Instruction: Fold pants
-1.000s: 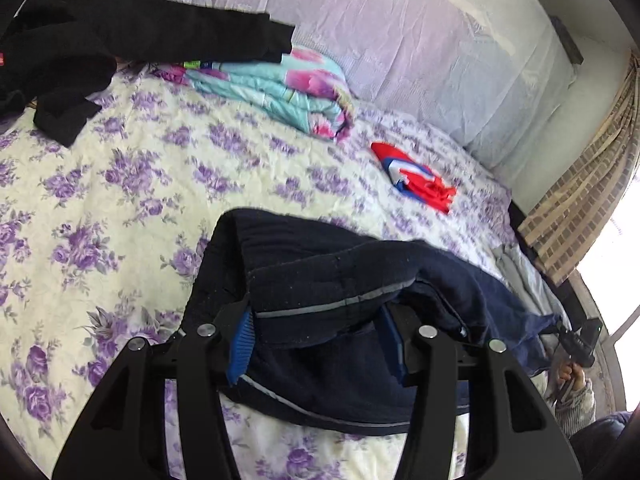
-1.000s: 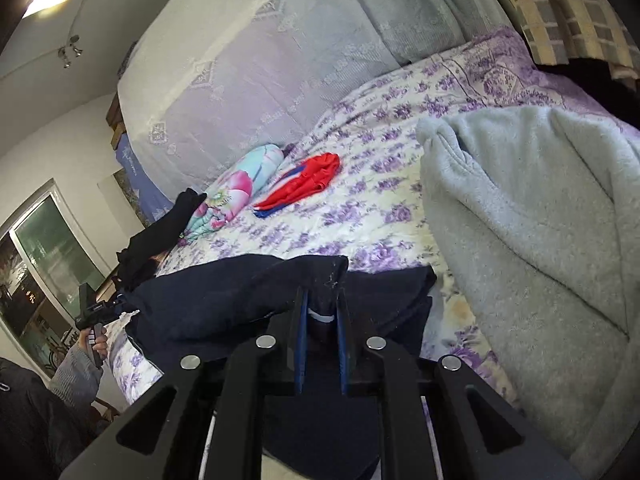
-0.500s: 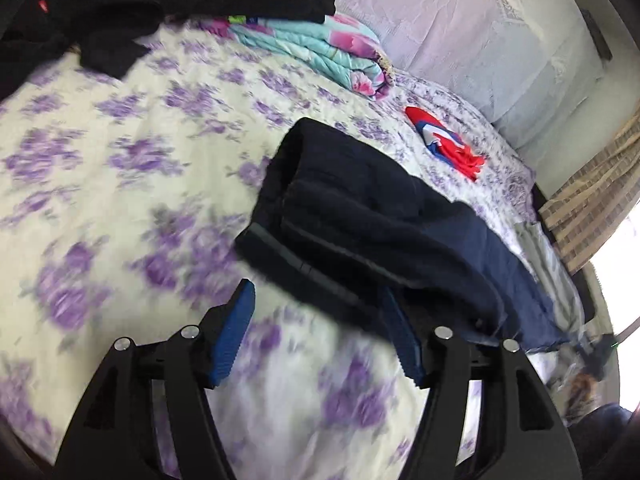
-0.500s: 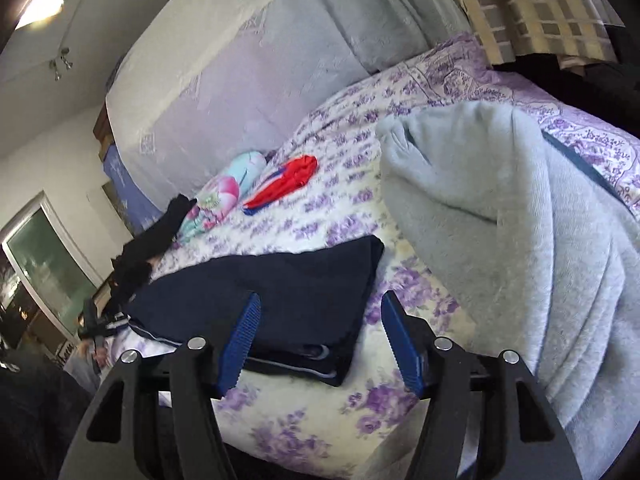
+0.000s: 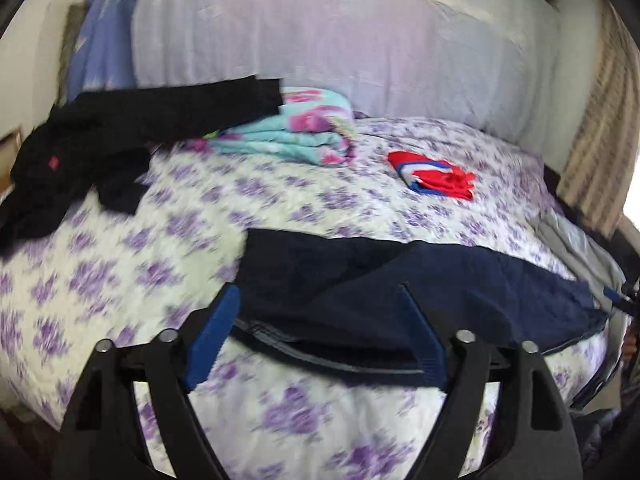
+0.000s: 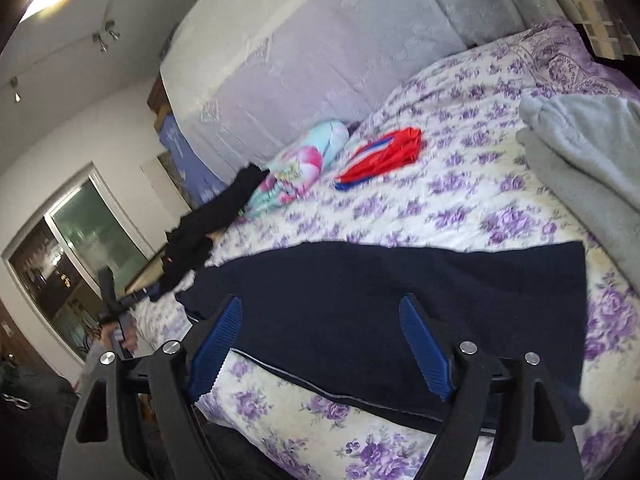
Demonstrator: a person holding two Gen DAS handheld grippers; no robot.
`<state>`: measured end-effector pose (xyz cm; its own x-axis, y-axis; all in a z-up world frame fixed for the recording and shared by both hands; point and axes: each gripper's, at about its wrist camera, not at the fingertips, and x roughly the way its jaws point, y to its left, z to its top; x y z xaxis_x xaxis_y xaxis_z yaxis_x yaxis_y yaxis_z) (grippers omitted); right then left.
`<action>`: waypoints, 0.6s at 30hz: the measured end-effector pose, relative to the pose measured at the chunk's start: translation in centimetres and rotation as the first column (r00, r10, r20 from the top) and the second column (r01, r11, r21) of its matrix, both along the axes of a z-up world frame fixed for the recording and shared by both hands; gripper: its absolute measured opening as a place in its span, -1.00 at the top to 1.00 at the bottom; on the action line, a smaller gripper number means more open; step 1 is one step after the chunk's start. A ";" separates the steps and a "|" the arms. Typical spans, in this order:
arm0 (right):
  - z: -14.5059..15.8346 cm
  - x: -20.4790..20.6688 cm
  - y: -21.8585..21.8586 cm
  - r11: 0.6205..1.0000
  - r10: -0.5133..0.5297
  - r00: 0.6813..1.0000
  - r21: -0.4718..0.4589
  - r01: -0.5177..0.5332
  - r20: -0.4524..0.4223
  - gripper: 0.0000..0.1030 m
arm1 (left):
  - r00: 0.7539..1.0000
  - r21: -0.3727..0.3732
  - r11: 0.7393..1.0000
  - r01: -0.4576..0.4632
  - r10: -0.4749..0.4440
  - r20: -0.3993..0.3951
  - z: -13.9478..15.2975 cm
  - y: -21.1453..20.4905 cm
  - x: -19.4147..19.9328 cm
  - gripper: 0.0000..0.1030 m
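The navy pants (image 5: pixel 400 288) lie folded flat across the near edge of the flowered bed (image 5: pixel 200 240). They also show in the right wrist view (image 6: pixel 400 300). My left gripper (image 5: pixel 318 328) is open and empty, just above the pants' left end. My right gripper (image 6: pixel 320 332) is open and empty, above the middle of the pants. Neither gripper holds any cloth.
A black garment (image 5: pixel 100 140) lies at the far left. A folded turquoise blanket (image 5: pixel 292 132) and a red and blue cloth (image 5: pixel 436 176) lie further back. A grey garment (image 6: pixel 592 160) lies to the right. The covered headboard (image 5: pixel 340 52) stands behind.
Both grippers let go of the pants and opened. The pants dropped flat on the bed. Both grippers have drawn back from them.
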<state>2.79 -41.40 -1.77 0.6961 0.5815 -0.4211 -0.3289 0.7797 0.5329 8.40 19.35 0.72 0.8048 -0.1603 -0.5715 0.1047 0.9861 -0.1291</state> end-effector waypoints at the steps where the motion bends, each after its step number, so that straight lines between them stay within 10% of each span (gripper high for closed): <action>1: -0.5 0.1 0.3 1.000 -0.006 1.000 -0.018 0.006 -0.018 -0.58 | 1.000 0.012 1.000 0.023 -0.023 0.001 -0.1 -1.1 0.4 -0.59; 9: -5.9 -1.2 -1.2 0.981 -0.084 0.978 -0.188 0.048 -0.191 -0.45 | 0.970 0.126 0.991 0.036 -0.005 -0.244 -7.3 -3.3 5.8 -0.67; 13: -5.9 -1.6 -1.2 0.977 -0.070 0.976 -0.213 0.024 -0.208 -0.42 | 0.978 0.156 0.987 0.038 -0.005 -0.211 -7.2 -2.8 3.5 -0.65; 18: -6.0 -0.8 -0.6 0.964 -0.048 0.974 -0.264 -0.012 -0.223 -0.51 | 0.995 -0.038 0.998 -0.054 0.050 -0.088 -1.7 0.6 2.2 -0.69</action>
<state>2.03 -42.04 -7.78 0.5747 0.4178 -0.7036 -0.2088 0.9062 0.3676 10.60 19.98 -0.97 0.7600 -0.1439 -0.6338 0.0401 0.9837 -0.1753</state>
